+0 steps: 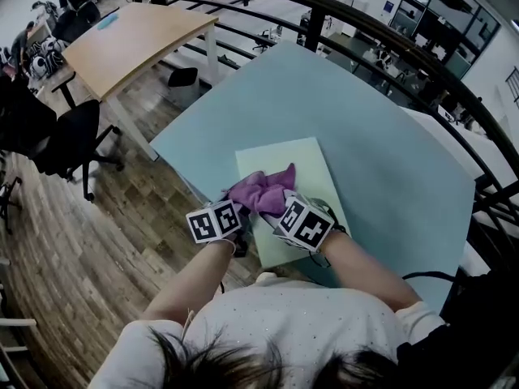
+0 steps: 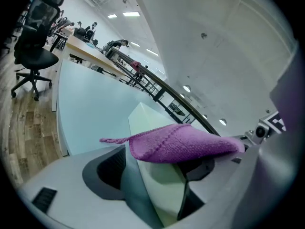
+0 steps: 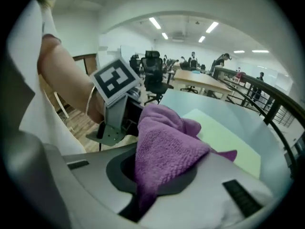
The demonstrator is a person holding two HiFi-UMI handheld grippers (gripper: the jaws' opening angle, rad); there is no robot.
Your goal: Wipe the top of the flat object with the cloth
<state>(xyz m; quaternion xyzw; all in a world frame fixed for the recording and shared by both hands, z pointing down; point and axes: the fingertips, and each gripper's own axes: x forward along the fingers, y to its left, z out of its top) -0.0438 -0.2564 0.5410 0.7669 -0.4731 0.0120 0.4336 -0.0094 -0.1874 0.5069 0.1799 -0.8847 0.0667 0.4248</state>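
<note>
- Flat object [image 1: 302,167]: a pale green sheet lying on the light blue desk [image 1: 381,128], in the lower middle of the head view. Its near end is close to the desk's edge.
- Its long axis runs from the bottom of the frame toward the top, leaning slightly to the upper left. The far short edge points away from the person.
- A purple cloth [image 1: 263,191] is bunched over the sheet's near left part.
- The right gripper [image 1: 274,207] has its jaws clamped on a thick fold of it.
- The left gripper [image 1: 237,203] has its jaws wide apart, and the cloth's edge lies across their tips, ungripped.
- Risk: wadded like this, the cloth would probably leave streaks unwiped.
- Risk: the loose sheet may skid on the smooth desk, and a drag toward the person could push it over the edge.
</note>
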